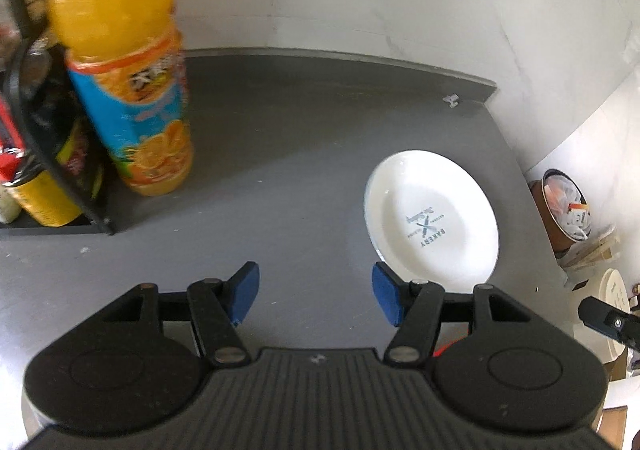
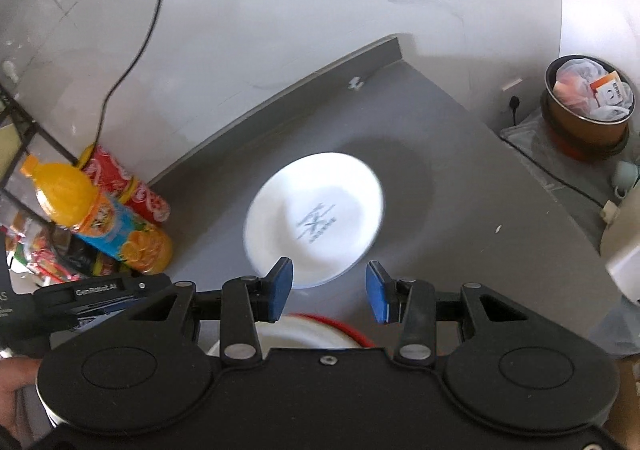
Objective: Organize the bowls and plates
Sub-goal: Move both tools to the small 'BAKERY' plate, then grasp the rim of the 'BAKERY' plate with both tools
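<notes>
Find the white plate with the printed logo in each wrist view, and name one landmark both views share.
Left wrist view: the white plate lies right of centre on the grey counter, just beyond the left claw's right finger.
Right wrist view: the plate sits in the middle, blurred, just ahead of the open right claw.
Shared landmark: the orange juice bottle, at the left in both.

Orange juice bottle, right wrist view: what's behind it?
Behind the orange juice bottle stands a red bottle, its lower part covered. Snack packets sit left; anything further behind is hidden.
</notes>
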A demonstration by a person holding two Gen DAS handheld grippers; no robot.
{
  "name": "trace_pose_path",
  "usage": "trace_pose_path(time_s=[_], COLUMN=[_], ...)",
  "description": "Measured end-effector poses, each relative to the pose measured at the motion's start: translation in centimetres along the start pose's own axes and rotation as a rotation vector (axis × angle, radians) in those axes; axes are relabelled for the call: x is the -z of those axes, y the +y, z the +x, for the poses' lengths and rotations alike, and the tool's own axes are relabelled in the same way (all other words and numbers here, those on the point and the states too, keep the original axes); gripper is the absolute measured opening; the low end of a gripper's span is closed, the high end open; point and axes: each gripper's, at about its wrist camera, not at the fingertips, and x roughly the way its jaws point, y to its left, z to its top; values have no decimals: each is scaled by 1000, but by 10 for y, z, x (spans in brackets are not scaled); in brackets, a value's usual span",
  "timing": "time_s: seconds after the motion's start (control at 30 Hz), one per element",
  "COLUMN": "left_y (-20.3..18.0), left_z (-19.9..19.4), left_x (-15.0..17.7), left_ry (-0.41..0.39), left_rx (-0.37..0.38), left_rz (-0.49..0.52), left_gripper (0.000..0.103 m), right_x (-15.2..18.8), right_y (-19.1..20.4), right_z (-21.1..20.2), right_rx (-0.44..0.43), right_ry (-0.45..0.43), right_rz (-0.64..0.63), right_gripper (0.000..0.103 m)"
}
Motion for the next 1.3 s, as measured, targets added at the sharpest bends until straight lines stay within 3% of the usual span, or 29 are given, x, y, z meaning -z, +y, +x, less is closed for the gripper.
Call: trace_pose_path(time_s=[0.53,0.7,0.8,1.3], left_y=[-28,-30,-31,-38], left_z=[67,91,105,142], left_x=[-22,-25,-25,-39], left_ry=[47,63,80,109], left_rx=[22,35,31,67], left_rz=[7,-5,-13,-22], left_gripper=[49,42,32,16], right_x=[-22,-23,-25,-32], right_y=[-44,-49,-52,-54], right_z=[84,109,121,159], right_rx=[-36,-54,-55,-77], right_ry=[119,141,157,210], right_rz=[-37,-36,-29,-32], right_gripper=[40,34,33,20])
